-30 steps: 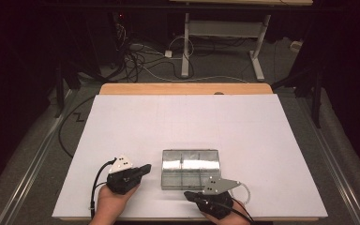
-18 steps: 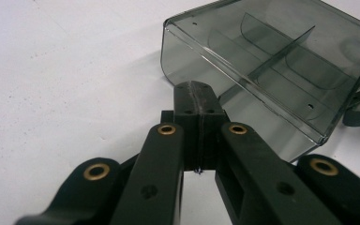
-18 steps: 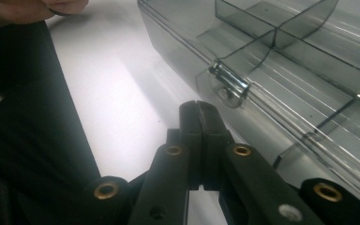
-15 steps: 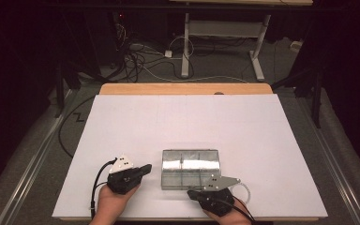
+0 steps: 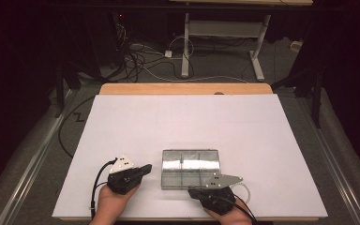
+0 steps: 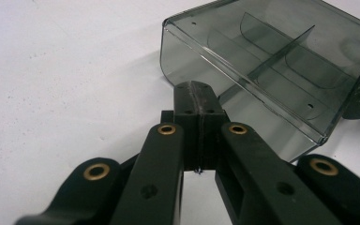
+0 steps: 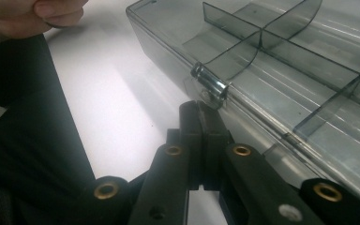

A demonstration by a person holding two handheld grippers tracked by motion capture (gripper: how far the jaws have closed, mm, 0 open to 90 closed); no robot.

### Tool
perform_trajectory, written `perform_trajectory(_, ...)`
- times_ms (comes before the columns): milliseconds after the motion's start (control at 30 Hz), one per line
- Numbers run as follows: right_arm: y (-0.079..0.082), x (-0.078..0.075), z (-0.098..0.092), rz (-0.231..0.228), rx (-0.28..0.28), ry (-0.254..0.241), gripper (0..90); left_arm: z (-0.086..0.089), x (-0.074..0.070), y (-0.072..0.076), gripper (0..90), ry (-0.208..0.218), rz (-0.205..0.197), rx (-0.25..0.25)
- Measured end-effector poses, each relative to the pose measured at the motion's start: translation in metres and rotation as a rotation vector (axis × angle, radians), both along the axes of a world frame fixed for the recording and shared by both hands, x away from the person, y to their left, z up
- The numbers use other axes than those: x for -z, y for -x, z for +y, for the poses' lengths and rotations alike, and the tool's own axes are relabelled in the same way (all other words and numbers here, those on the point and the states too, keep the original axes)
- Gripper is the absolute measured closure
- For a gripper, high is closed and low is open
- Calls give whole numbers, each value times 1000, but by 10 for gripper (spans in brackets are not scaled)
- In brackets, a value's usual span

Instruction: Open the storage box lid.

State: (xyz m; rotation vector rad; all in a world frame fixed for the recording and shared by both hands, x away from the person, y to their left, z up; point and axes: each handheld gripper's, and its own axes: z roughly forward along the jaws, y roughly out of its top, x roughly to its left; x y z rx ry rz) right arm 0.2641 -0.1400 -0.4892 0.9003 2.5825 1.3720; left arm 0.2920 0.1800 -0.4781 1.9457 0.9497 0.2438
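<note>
the clear plastic box [image 5: 190, 168] lies flat on the white table [image 5: 183, 122], toward the near edge, at about 6 o'clock from the table's middle in the high view. it is see-through and smoky grey, with thin dividers [image 6: 281, 51] inside that split it into several compartments. a small clear latch [image 7: 211, 86] sits on its long near wall, seen in the right gripper view.

the left gripper [image 5: 145, 169] lies just beside the box at its 9 o'clock side, pointing toward the short left wall. its 2 black jaws are pressed together with nothing between them, and in the left gripper view [image 6: 198, 98] the tips stand very close to the lower corner of that wall; whether they touch it i cannot tell.

the right gripper [image 5: 193, 191] is at about 5 o'clock from the box, along the near long wall. its jaws are also pressed together on nothing, and in the right gripper view [image 7: 201, 115] the tips sit just below the latch, very near it; contact is not clear.

a hand [image 5: 115, 205] holds the left gripper from the bottom edge, and a black cable [image 5: 95, 183] loops from it. beyond the table, at 12 o'clock, a wooden strip [image 5: 185, 88] edges the far side, with a tangle of cables [image 5: 136, 56] on the dark floor.
</note>
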Motion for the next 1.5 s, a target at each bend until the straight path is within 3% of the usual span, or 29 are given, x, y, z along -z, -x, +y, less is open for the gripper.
perform_trajectory(1500,3,-3,-3,-18,-5,-43,900,-1,0,-1,882,-3,2,4)
